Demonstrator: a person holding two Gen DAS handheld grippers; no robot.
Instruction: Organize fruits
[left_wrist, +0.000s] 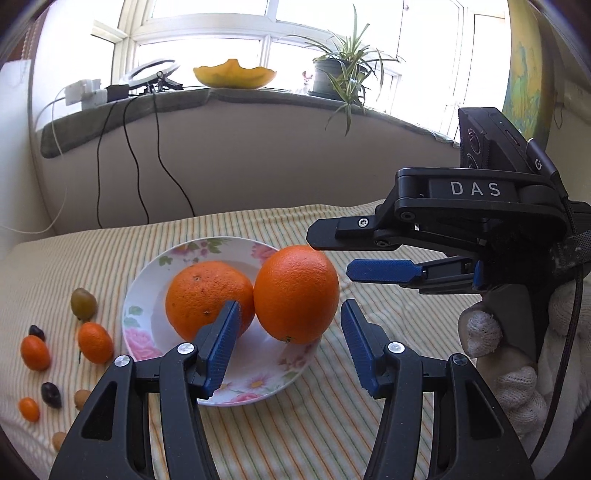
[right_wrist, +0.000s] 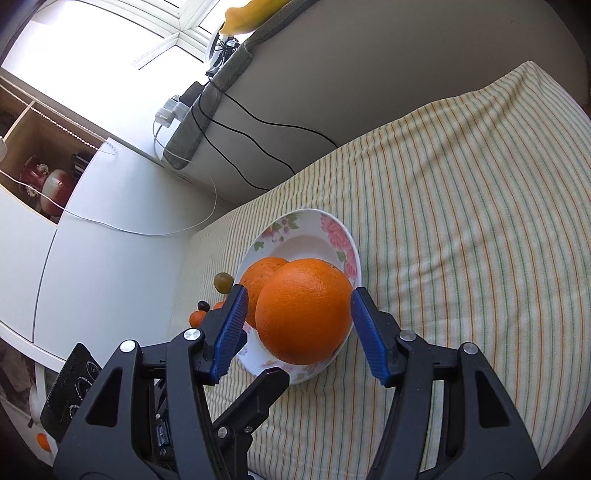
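A floral plate (left_wrist: 147, 291) (right_wrist: 332, 236) lies on the striped cloth. One orange (left_wrist: 203, 295) (right_wrist: 264, 273) lies in it. A second orange (left_wrist: 295, 291) (right_wrist: 303, 314) rests on the plate's right rim, leaning against the first. My left gripper (left_wrist: 288, 343) is open in front of the plate, with its fingers on either side of the second orange and apart from it. My right gripper (right_wrist: 299, 325) is open around the second orange, its pads (right_wrist: 364, 328) just clear of the peel. In the left wrist view it (left_wrist: 340, 258) comes in from the right.
Small fruits lie on the cloth left of the plate: a green grape (left_wrist: 83, 302) (right_wrist: 223, 282), kumquats (left_wrist: 95, 341), dark grapes (left_wrist: 51, 394) and others. Behind are a padded windowsill with cables (left_wrist: 129, 155), a yellow bowl (left_wrist: 234, 75) and a potted plant (left_wrist: 340, 70). A white cabinet (right_wrist: 92, 229) stands to the left.
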